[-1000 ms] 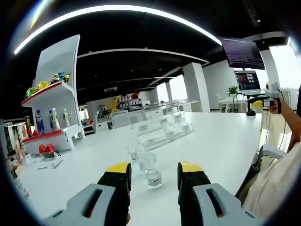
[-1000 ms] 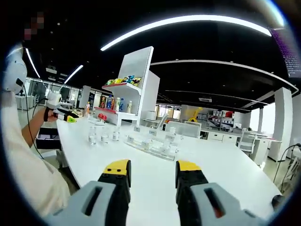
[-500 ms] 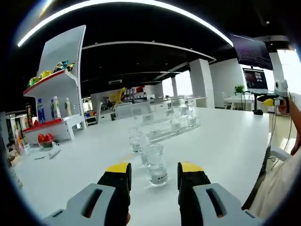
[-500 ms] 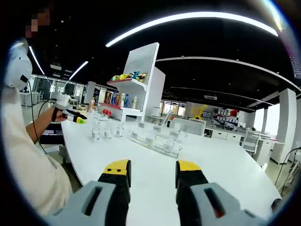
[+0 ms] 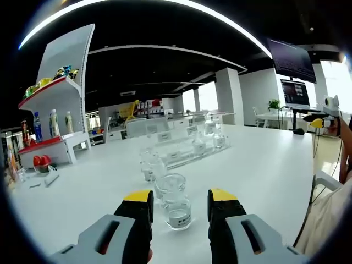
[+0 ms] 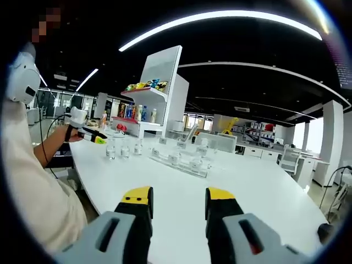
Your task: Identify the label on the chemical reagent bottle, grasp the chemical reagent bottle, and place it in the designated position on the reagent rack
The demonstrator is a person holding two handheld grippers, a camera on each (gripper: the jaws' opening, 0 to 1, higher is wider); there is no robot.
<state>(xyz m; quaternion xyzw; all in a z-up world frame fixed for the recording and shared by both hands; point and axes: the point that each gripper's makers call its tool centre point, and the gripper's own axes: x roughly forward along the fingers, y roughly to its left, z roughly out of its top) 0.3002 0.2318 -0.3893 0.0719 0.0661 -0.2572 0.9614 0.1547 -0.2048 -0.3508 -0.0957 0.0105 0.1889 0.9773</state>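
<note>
Bright ceiling light strips [image 5: 165, 3] on dark ceiling, window glare at right, strong fisheye bending, sharp focus

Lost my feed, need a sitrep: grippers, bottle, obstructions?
Left gripper open, nearest reagent bottle between its jaws, not gripped. Right gripper open over bare white table. Two more bottles stand between it and the reagent rack.

Clear glass reagent bottle [image 5: 177, 201], glossy white table [image 5: 264, 165], transparent plastic reagent rack [image 5: 184, 148]
</note>
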